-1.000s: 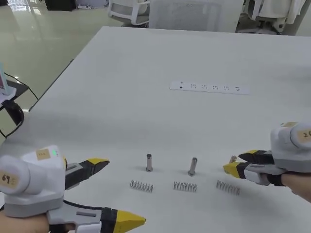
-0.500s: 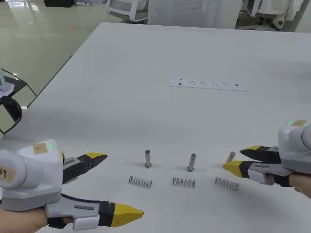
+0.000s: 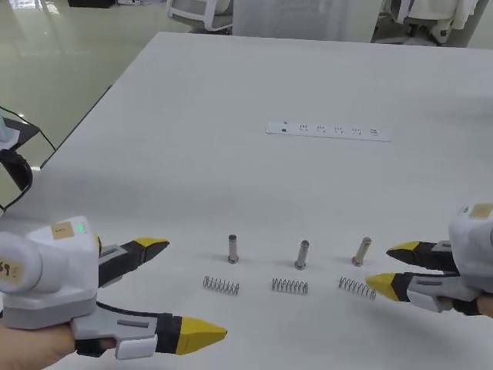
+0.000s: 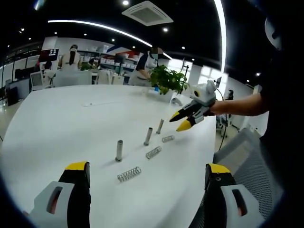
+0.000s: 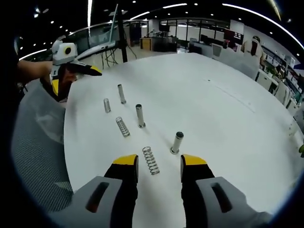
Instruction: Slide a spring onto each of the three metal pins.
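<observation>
Three short metal pins stand upright in a row on the white table: left pin (image 3: pixel 233 249), middle pin (image 3: pixel 302 254), right pin (image 3: pixel 360 251). A spring lies flat in front of each: left spring (image 3: pixel 221 285), middle spring (image 3: pixel 290 286), right spring (image 3: pixel 356 287). My left gripper (image 3: pixel 185 289) is open at the near left, short of the left spring (image 4: pixel 129 174). My right gripper (image 3: pixel 385 266) is open, just right of the right spring (image 5: pixel 151 160), which lies ahead of its yellow fingertips. The right pin (image 5: pixel 176 142) stands beside that spring.
A white power strip (image 3: pixel 329 131) lies farther back on the table (image 3: pixel 231 116). The table's left edge drops to a shiny floor, and office chairs (image 3: pixel 204 11) stand at the far end. Potted plants (image 4: pixel 167 80) and people appear beyond the table in the left gripper view.
My right gripper has drawn back to the right and slightly nearer, uncovering the right pin. The left gripper has hardly moved. The head camera has tilted a little.
</observation>
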